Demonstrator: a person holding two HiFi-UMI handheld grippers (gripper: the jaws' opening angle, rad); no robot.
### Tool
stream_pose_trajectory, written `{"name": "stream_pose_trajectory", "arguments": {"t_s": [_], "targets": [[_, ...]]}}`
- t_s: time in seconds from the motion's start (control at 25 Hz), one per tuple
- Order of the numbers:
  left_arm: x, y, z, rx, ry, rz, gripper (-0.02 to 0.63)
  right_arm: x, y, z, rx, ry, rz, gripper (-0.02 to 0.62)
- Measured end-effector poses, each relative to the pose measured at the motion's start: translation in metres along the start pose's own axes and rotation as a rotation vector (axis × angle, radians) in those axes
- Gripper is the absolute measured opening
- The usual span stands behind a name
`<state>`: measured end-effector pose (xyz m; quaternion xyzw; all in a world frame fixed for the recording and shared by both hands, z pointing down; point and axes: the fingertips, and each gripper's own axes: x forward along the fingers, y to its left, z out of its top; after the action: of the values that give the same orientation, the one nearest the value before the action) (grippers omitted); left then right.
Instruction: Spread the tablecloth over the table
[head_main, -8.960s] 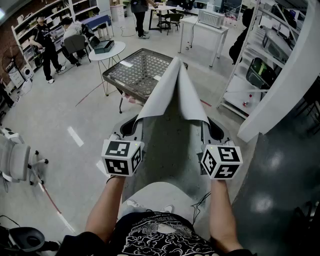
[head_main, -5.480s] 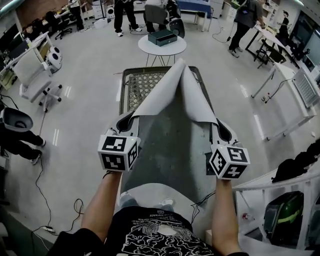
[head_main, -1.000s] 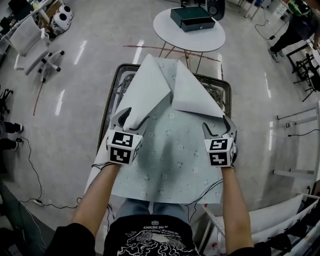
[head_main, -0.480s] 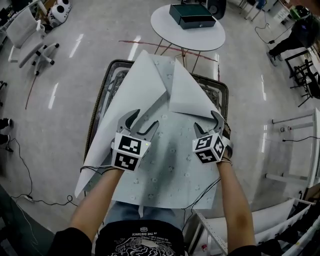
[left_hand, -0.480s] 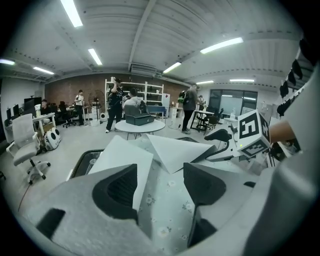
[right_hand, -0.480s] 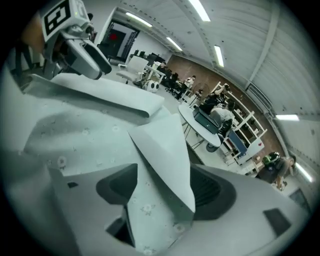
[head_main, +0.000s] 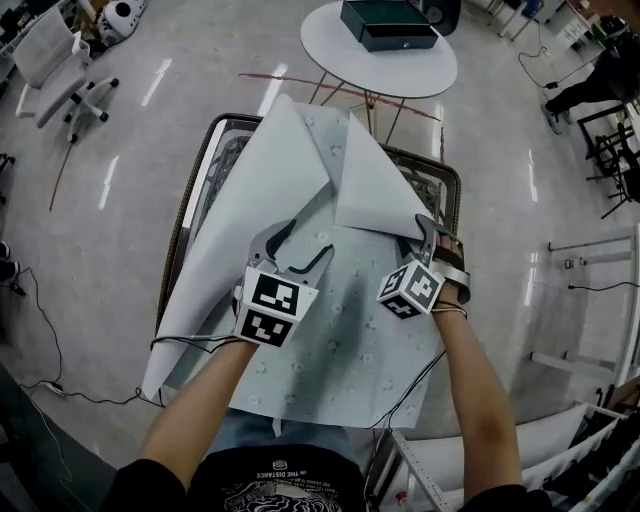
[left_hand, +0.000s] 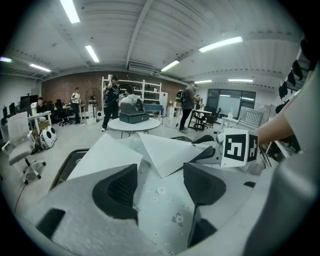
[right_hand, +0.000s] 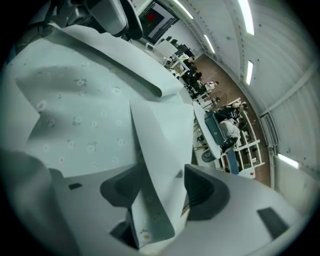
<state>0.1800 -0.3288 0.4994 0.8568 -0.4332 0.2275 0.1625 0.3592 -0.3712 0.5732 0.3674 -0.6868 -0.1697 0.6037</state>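
A pale flowered tablecloth (head_main: 330, 320) lies over the mesh-top table (head_main: 188, 215). Its two far corners are folded back, grey side up: the left flap (head_main: 250, 190) and the right flap (head_main: 372, 185). My left gripper (head_main: 295, 250) hovers open over the cloth's middle with nothing between its jaws (left_hand: 160, 172). My right gripper (head_main: 438, 240), rolled on its side, sits at the right flap's near corner. Its jaws are closing, with the flap's edge (right_hand: 150, 165) passing between them (right_hand: 162, 182) but not pinched.
Beyond the table stands a round white table (head_main: 400, 70) with a dark box (head_main: 390, 22) on it. A white office chair (head_main: 60, 60) is at the far left, and metal shelving (head_main: 590, 330) at the right. Cables (head_main: 40, 300) trail on the floor. People stand at the room's back (left_hand: 112, 95).
The left gripper has come off the left flap and moved right over the cloth's middle. The right gripper has rolled sideways and dropped onto the right flap's edge. The left flap lies wider.
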Motion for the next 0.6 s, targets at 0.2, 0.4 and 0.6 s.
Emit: {"name": "stream_pose_trajectory", "arguments": {"t_s": [0.2,0.4,0.6], "targets": [[0.007,-0.002,0.002,-0.005,0.003,0.012,0.299,-0.009,-0.021,0.004,0.100,-0.078,-0.053,0.179],[0.012,0.005,0.002,-0.005,0.024,0.023,0.298,-0.017,-0.048,0.012,0.407,-0.188,-0.020,0.133],[0.024,0.014,0.006,-0.011,0.036,0.049,0.298,-0.008,-0.079,-0.006,0.789,-0.273,0.033,0.094]]}}
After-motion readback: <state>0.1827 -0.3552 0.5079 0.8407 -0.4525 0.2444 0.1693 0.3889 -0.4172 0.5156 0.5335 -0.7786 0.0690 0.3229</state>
